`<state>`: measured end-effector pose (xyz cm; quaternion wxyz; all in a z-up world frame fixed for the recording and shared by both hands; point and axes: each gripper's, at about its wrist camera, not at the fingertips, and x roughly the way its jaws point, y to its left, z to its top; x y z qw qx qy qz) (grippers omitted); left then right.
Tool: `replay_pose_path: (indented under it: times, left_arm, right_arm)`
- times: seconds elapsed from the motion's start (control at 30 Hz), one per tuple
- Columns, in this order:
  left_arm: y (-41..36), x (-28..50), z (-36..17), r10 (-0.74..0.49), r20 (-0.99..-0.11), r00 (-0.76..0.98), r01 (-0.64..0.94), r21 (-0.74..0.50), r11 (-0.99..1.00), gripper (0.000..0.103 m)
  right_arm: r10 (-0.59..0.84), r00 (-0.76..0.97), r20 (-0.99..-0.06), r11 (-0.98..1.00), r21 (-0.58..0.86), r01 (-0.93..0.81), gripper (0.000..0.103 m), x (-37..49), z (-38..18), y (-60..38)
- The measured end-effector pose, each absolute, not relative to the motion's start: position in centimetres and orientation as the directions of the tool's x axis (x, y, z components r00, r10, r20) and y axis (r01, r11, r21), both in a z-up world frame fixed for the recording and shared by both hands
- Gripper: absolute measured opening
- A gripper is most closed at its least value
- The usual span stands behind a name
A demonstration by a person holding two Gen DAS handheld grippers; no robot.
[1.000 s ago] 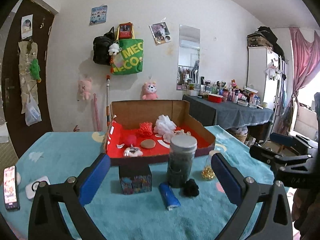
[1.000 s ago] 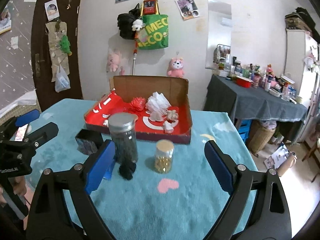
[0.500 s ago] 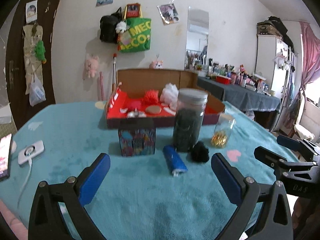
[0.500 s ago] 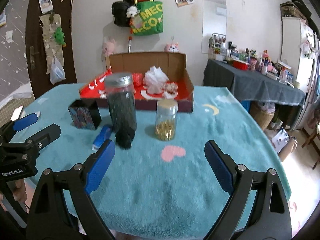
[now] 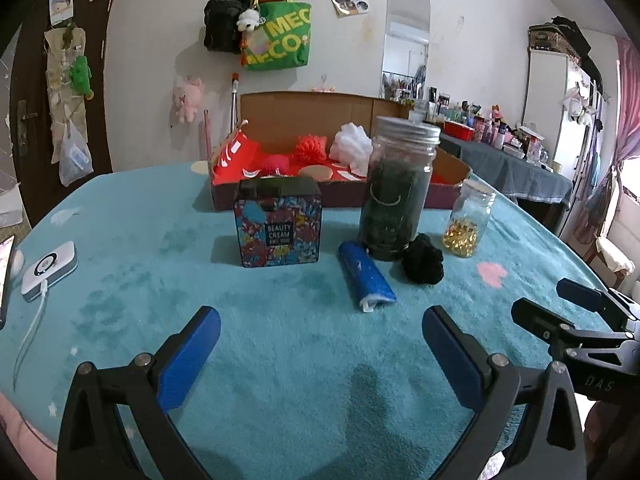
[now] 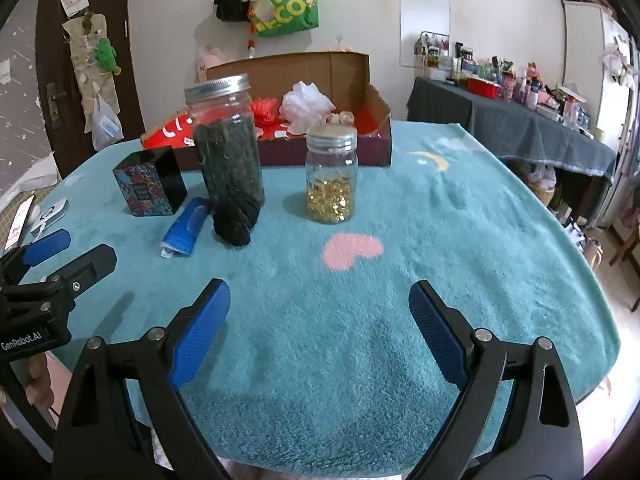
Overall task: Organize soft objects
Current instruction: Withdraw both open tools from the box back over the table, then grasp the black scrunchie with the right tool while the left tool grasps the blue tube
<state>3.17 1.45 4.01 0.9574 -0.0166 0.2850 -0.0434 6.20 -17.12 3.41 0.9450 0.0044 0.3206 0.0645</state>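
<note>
L→R on the teal plush tablecloth (image 5: 120, 264): white charger puck w/ cable (image 5: 49, 267) at 9 o'clock edge, then floral "Beauty Cream" box w/ black lid (image 5: 279, 222), blue rolled cloth w/ white end (image 5: 366, 277) lying at 12 o'clock of the left gripper (image 5: 320, 354), tall clear jar w/ metal lid packed w/ dark stuff (image 5: 396, 186), black fuzzy pom-pom (image 5: 423, 259) touching the jar base at its 4 o'clock, small clear jar of gold capsules (image 5: 468, 220) just beside.

Behind them, 12 o'clock: open cardboard box w/ red lining (image 5: 304, 114) holding a red mesh puff (image 5: 314, 148) and white mesh puff (image 5: 352, 142). Box, jars stand between grippers and the carton.

Left gripper jaws wide apart, nothing between, over bare cloth. Right gripper (image 6: 319, 334) same: jaws spread, empty, pink heart print at its 12 o'clock.

Room: white wall w/ green tote bag (image 5: 278, 40), black bag beside it, pink plush toys, mirror; dark door at 9–10 o'clock; grey-covered side table cluttered w/ bottles (image 5: 516, 160) at 2 o'clock, pink curtain far right.
</note>
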Motion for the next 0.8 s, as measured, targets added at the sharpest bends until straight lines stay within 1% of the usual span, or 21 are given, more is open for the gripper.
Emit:
replay_pose_path:
  times: [0.5, 0.67, 0.8]
  left_arm:
    - [1.2, 4.8, 3.8, -0.094, -0.592, 0.8, 0.076, -0.055, 0.996, 0.103]
    - [1.3, 5.8, 4.0, -0.104, -0.617, 0.78, 0.084, -0.061, 0.995, 0.103]
    - [1.3, 7.0, 4.0, -0.133, -0.647, 0.75, 0.11, -0.076, 0.991, 0.103]
  right_arm:
    - [0.141, 0.762, -0.632, 0.99, 0.079, -0.117, 0.092, 7.8, 3.0, -17.6]
    - [0.183, 0.743, -0.644, 0.983, 0.122, -0.137, 0.092, 9.0, 3.4, -17.9]
    - [0.222, 0.702, -0.676, 0.975, 0.156, -0.159, 0.092, 10.6, 3.4, -18.0]
